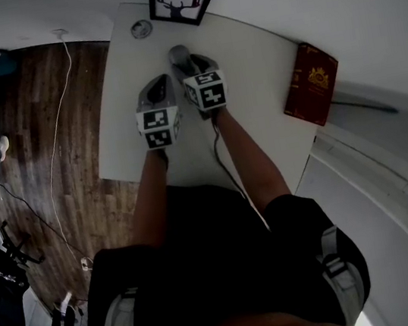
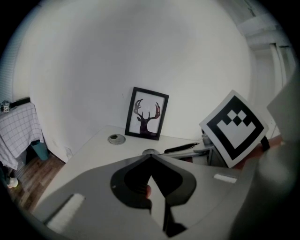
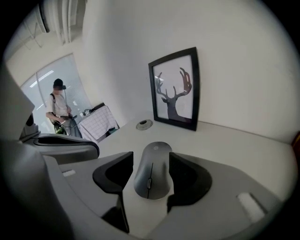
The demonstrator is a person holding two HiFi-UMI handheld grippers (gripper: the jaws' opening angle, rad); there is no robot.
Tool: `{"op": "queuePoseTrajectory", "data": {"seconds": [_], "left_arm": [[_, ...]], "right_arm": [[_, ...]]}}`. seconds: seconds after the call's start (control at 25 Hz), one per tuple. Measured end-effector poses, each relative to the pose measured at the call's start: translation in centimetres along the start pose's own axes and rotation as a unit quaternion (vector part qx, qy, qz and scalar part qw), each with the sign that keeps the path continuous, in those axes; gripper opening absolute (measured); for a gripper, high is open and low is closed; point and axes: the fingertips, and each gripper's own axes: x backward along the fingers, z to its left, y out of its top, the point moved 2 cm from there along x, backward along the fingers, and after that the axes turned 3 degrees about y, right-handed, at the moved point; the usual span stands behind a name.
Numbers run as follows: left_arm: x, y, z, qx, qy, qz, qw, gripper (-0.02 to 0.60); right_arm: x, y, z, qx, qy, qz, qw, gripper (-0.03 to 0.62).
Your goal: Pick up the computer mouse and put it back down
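Right gripper (image 3: 151, 157): jaws spread, nothing clamped. Its dark matte pads stand on either side of the grey oval plastic computer mouse (image 3: 152, 176) with a sliver of gap each side, as far as I can read it. I've lined up along the mouse's long axis so the pads face its two long flanks; the domed top would slip, I reckon

The mouse lies flat on the white matte table (image 3: 243, 154), between the right jaws with its scroll wheel towards me. The shell is smooth and low with no sharp edges, a slot down the middle and a small logo at the far end. It's either just down or not yet lifted; I can't say which from here

Left gripper (image 2: 150, 158): jaws closed tip to tip, empty. It's parked just beside the right one and clear of the mouse; this looks like a one-hand job. Both bodies are grey moulded plastic with a black-and-white marker cube on top

Further out there's a small round grey grommet (image 3: 144, 124), set into the tabletop, likely a cable port. Behind it a black-framed deer silhouette print (image 3: 176, 89) leans on the white wall. A dark red hardback book with a gold crest (image 1: 310, 84) sits at the table's right edge, well apart from the mouse
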Motion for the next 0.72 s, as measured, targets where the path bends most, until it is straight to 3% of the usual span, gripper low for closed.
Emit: {"op": "queuePoseTrajectory", "data": {"seconds": [0.72], "left_arm": [[3.1,0.0,-4.0,-0.007,-0.004,-0.021,0.9997,0.0]], "right_arm": [[7.6,0.3,0.3,0.023,-0.021,-0.063,0.998,0.105]]}}
